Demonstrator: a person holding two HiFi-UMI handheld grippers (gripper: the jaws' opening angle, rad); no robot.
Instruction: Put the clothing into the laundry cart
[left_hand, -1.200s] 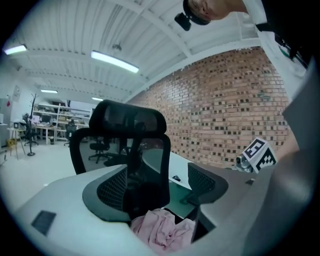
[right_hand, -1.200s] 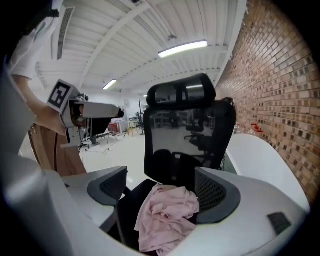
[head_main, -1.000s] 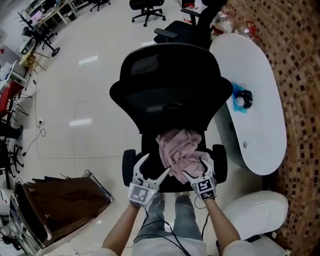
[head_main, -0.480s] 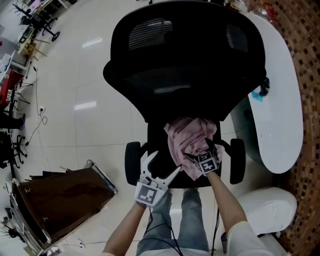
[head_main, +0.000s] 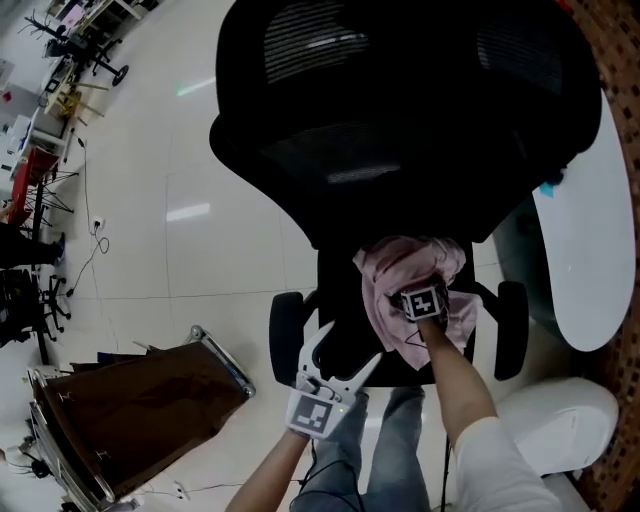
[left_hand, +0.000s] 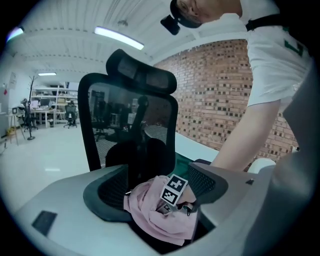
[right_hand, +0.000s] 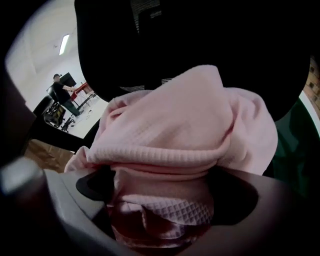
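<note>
Pink clothing (head_main: 386, 272) on chair (head_main: 400, 110) sits betw. right tongs (right_hand: 165, 202), just opened wide; left tongs (head_main: 347, 348) wide, empty, beside.

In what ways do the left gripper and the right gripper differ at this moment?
The right gripper sits in the pink cloth; the left gripper hangs beside it, apart. The right fingers have just been opening, with cloth between them; the left fingers hold nothing. Both are open.
</note>
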